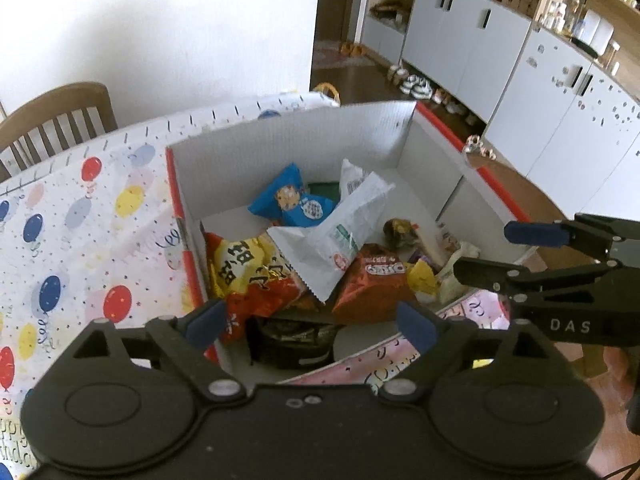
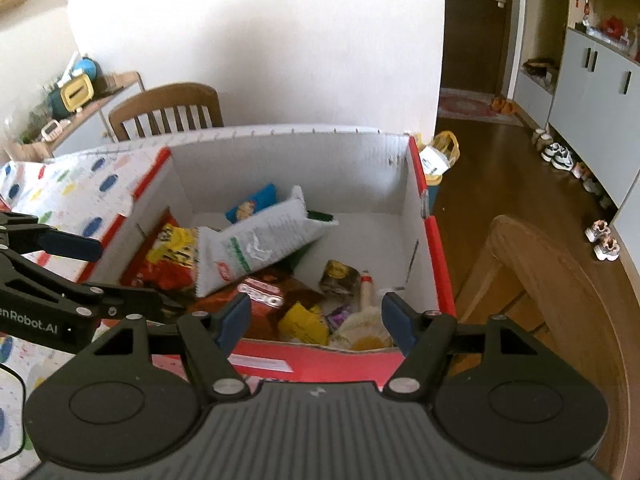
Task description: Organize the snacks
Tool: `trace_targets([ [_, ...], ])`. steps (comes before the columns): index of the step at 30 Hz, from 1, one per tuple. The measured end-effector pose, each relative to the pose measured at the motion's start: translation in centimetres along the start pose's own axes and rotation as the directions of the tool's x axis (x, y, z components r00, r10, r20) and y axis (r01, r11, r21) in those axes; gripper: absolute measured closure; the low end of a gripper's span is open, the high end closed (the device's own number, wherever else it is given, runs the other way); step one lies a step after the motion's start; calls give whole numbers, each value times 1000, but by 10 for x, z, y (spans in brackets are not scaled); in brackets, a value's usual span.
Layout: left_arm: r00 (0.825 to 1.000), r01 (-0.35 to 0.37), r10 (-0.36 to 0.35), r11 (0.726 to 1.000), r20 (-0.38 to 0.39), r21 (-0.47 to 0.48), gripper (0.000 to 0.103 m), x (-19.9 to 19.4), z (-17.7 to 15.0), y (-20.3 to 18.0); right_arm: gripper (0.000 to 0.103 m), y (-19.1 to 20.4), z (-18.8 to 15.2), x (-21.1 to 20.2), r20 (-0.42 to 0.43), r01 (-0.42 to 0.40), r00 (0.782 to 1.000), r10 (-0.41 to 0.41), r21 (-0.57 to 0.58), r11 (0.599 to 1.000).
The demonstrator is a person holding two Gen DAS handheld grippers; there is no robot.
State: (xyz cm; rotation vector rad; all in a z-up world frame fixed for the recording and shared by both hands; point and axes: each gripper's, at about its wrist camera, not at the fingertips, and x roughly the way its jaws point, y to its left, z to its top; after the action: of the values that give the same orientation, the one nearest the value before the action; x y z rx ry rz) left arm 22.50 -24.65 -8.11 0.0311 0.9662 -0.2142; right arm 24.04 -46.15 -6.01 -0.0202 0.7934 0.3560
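Two wrist views, both close above one snack box.
Left view looks down across the box (image 1: 288,136) from its near-left corner, toward cabinets; right view faces it (image 2: 288,160) over the red front wall. Shared: box interior.

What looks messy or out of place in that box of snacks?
The snacks lie in a jumbled heap in the box. A white packet leans tilted across the others, a blue packet behind it. Nothing looks spilled or torn.
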Motion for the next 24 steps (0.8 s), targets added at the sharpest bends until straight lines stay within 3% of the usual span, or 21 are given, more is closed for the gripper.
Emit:
trace_targets([
  [4, 999, 0, 0, 1000, 50, 10, 7, -19, -3, -2, 26, 10, 1, -21, 45, -12, 999, 12, 8, 1000],
  [15, 987, 21, -18, 1000, 157, -19, 2, -75, -21, 7, 25, 37, -6, -78, 151, -19, 988, 13, 40, 999],
  [24, 973, 15, -14, 1000, 231, -3, 0, -115, -37, 4, 16, 50, -20, -116, 220, -63, 975, 41, 94, 994],
])
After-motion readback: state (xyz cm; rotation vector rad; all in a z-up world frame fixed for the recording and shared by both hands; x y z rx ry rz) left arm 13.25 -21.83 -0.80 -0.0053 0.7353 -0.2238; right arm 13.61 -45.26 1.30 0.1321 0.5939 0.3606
